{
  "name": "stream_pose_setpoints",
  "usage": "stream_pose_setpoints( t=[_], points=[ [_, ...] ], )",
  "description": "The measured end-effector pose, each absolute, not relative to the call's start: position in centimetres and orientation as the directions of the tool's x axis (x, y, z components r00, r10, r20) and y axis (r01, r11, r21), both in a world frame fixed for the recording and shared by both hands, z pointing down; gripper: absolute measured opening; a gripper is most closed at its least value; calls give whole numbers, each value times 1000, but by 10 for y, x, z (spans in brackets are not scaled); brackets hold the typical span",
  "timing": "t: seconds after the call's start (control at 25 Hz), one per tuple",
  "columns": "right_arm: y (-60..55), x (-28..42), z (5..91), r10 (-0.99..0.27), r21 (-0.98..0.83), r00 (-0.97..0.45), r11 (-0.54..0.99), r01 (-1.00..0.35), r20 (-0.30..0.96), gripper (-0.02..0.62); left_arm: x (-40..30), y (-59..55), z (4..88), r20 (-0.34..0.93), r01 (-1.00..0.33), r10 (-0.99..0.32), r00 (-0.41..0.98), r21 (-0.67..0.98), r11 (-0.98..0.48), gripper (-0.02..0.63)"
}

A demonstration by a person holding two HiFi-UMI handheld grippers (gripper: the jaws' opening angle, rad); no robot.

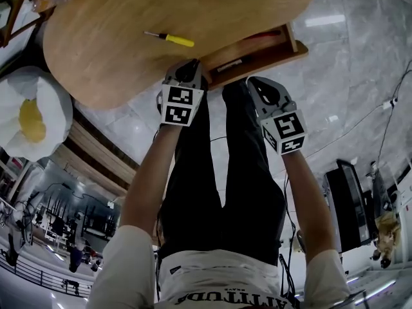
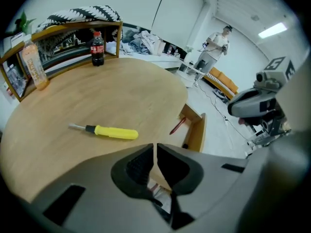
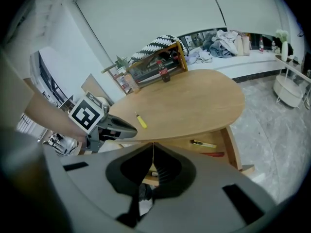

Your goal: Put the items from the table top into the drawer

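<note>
On the bench [image 1: 116, 56], well back from the near edge, lies the yellow-handled screwdriver [image 2: 109, 131], flat on its side with its metal shaft pointing away from the drawer [image 2: 197, 130]. I judge it to be the one tool not yet stowed. The drawer stands pulled out from under the bench edge, to the right of the screwdriver, open so that things can be dropped straight in. It already holds a red-handled tool [image 3: 214, 154] and a yellow-and-black knife [image 3: 203, 143]. My left claw [image 2: 154, 147] is closed with nothing between its pads and hangs at the bench edge, short of the screwdriver, so it looks like the natural one to fetch it. My right claw [image 3: 152, 147] is likewise closed and empty, held near the drawer front and clear of the left one's path. Either claw would have to part its jaws before any pickup. At the far edge a cola bottle [image 2: 97, 48] and an orange drink bottle [image 2: 35, 62] stand upright by a wooden shelf [image 2: 63, 33]; whether those are meant for the drawer I cannot say.
</note>
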State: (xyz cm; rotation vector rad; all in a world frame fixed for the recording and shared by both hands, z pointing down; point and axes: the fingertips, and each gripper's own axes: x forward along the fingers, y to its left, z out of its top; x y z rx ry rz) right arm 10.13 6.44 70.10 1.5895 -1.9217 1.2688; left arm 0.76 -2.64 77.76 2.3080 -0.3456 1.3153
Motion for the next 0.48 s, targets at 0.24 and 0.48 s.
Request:
stream_pose_setpoints(
  t=[0.24,0.48],
  points=[
    [42,87,704,-593,-416,-340,9,-909,730,20,-3,-58,775,859,-501,-44,510,255,-827,40],
    [8,73,712,-572,-397,-363,71,-915,736,20,-16,-85,774,852,-535,-80,517,249,-807,37]
  ],
)
